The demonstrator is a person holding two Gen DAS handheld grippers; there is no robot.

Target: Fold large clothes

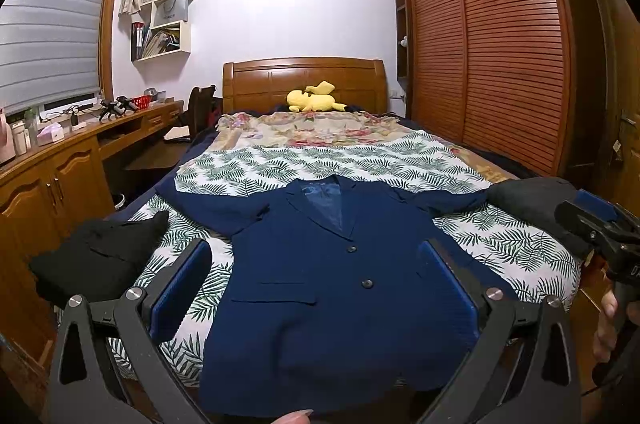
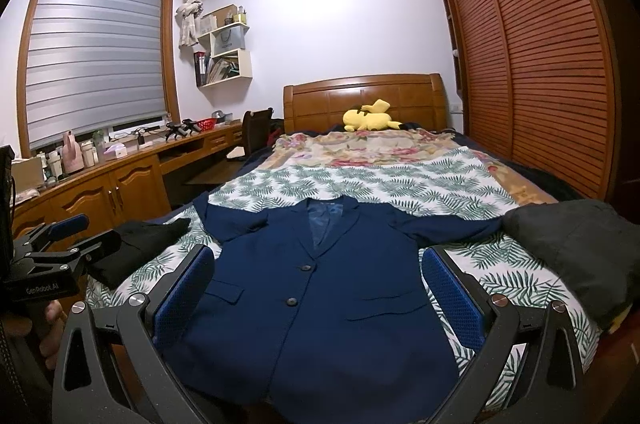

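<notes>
A navy blue suit jacket (image 1: 320,288) (image 2: 316,304) lies flat and face up on the foot of the bed, buttoned, with both sleeves spread sideways. My left gripper (image 1: 316,288) hovers above its lower half, open, blue pads wide apart with nothing between them. My right gripper (image 2: 320,292) also stands open over the jacket. The right gripper (image 1: 600,224) shows at the right edge of the left wrist view. The left gripper (image 2: 64,236) appears at the left edge of the right wrist view, held by a hand.
A black garment (image 1: 100,256) (image 2: 136,244) lies at the bed's left corner and a dark grey one (image 1: 536,200) (image 2: 580,248) at the right. Leaf-print sheet (image 1: 320,164), yellow plush toy (image 1: 316,98), wooden desk (image 1: 60,160) on the left, slatted wardrobe (image 1: 500,44) on the right.
</notes>
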